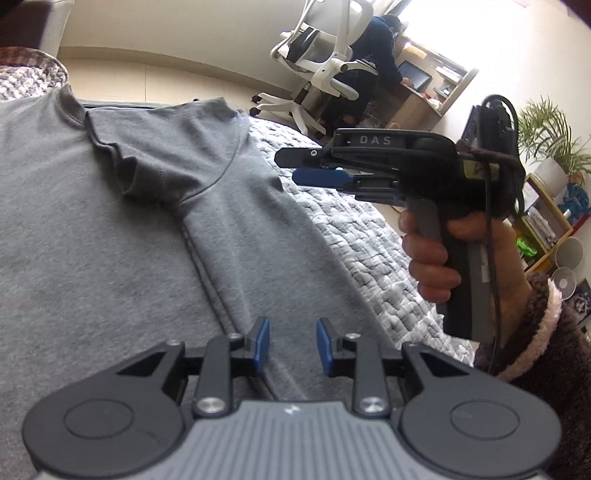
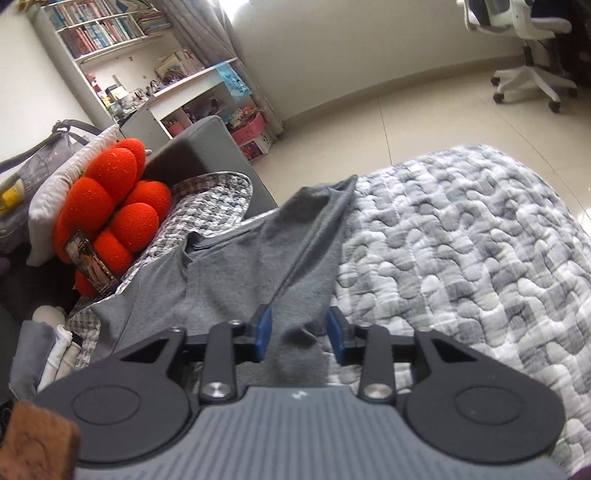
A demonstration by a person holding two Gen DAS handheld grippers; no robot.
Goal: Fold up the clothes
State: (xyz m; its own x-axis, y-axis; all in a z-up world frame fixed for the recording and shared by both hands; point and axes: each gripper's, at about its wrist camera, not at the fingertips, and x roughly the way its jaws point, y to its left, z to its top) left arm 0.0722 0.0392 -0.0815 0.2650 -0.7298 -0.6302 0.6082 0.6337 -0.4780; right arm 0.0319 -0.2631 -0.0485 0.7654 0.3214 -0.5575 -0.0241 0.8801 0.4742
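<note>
A grey T-shirt (image 1: 110, 229) lies flat on a grey-and-white quilt (image 1: 354, 229), one sleeve folded in over its body. My left gripper (image 1: 293, 343) hovers low over the shirt's folded side edge, blue pads apart with nothing pinched. My right gripper (image 1: 288, 168), held in a hand with a fleece cuff, hangs above the shirt's right edge and points left. In the right wrist view the right gripper (image 2: 300, 334) is open. A ridge of the T-shirt (image 2: 258, 258) runs between its pads without being pressed by them.
The quilt (image 2: 461, 240) drops off to a tiled floor beyond. A white office chair (image 1: 321, 55) and a seated person (image 1: 376, 48) are at a desk behind. A red cushion (image 2: 110, 206), stacked clothes (image 2: 55, 350) and a bookshelf (image 2: 110, 33) stand to the left.
</note>
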